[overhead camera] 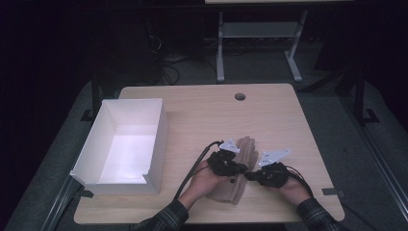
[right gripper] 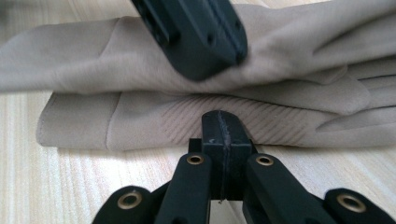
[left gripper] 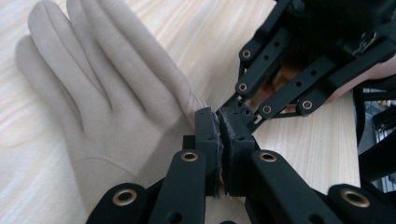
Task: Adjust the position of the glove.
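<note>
Black grippers (overhead camera: 243, 169), seemingly plaid sleeves (overhead camera: 166, 217)

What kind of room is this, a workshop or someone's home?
Probably a lab or test room: a bare wooden table on dark carpet, loose cables on the floor behind, and a metal-framed bench beyond.

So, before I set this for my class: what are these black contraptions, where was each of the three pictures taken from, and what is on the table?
A person works with two hand-held tools, each with two black jaws. The high view looks down on the wooden table; the other two pictures come from cameras riding on each tool, looking along its jaws. On the table lie beige gloves, apparently one on top of the other, with a white open box to their left. The left gripper is shut and seems to pinch the upper glove's edge. The right gripper is shut too, its tip at the lower glove's edge; whether it holds cloth is not clear.
</note>
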